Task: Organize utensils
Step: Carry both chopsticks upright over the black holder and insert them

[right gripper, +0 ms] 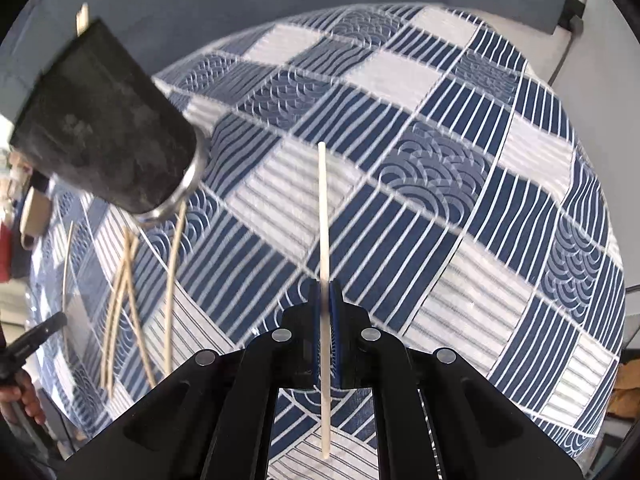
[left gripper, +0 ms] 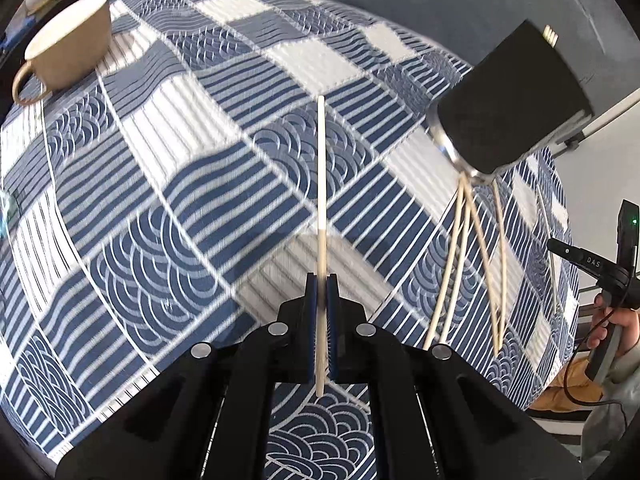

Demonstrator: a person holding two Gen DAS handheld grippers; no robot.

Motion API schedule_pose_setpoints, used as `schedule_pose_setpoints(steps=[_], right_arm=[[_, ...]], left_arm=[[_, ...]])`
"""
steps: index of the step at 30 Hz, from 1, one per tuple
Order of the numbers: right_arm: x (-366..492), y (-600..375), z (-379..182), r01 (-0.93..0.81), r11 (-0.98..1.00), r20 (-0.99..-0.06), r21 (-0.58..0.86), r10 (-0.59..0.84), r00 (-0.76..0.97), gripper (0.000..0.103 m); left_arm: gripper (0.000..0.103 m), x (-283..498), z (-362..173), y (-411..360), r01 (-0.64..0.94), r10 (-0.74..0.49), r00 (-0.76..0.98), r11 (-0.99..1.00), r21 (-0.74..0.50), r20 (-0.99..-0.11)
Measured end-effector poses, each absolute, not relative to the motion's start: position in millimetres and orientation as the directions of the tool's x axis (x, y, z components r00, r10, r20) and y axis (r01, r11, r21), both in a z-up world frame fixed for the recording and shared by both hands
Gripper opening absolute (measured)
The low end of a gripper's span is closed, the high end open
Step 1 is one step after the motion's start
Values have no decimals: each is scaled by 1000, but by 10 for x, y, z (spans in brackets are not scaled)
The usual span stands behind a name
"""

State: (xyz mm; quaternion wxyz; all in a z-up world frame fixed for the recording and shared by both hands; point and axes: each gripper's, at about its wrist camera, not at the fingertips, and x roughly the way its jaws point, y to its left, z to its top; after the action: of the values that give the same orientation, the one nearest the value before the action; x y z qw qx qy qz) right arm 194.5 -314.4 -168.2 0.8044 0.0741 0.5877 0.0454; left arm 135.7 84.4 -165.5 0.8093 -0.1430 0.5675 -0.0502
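Two tools clamped: left tool and right tool each pinching chopstick; "DAS" legible.

Pale chopsticks loose beside upright black holder

A tan ceramic cup with a loop handle is sitting at ten o'clock on the surface, which is wearing a blue-and-white patchwork patterned cloth.
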Motion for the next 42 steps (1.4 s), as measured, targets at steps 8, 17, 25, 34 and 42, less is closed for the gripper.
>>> schedule_pose_setpoints(steps=[8,17,25,34,42], right_arm=[[2146,-3230,-1214,20,991,-914,133,115,390,4],[2418,-3136,-541,-41,984,-834,175,170,525,5],[2599,-2911,-187,-110,976,-790,190,218,574,5],[2791,-2692,168,-156,964,-732,215,265,628,5],[2976,-2469,381,-193,944,-681,269,328,654,5]], left_arm=[[4,1674,-1117,841,-51,-209,461,964,-261,-862],[4,2109,-409,725,-7,-165,570,979,-205,-805],[4,2405,68,469,63,-179,631,982,-181,-754],[5,2655,371,102,127,-216,677,976,-178,-704],[5,2799,405,-171,192,-301,691,953,-235,-657]])
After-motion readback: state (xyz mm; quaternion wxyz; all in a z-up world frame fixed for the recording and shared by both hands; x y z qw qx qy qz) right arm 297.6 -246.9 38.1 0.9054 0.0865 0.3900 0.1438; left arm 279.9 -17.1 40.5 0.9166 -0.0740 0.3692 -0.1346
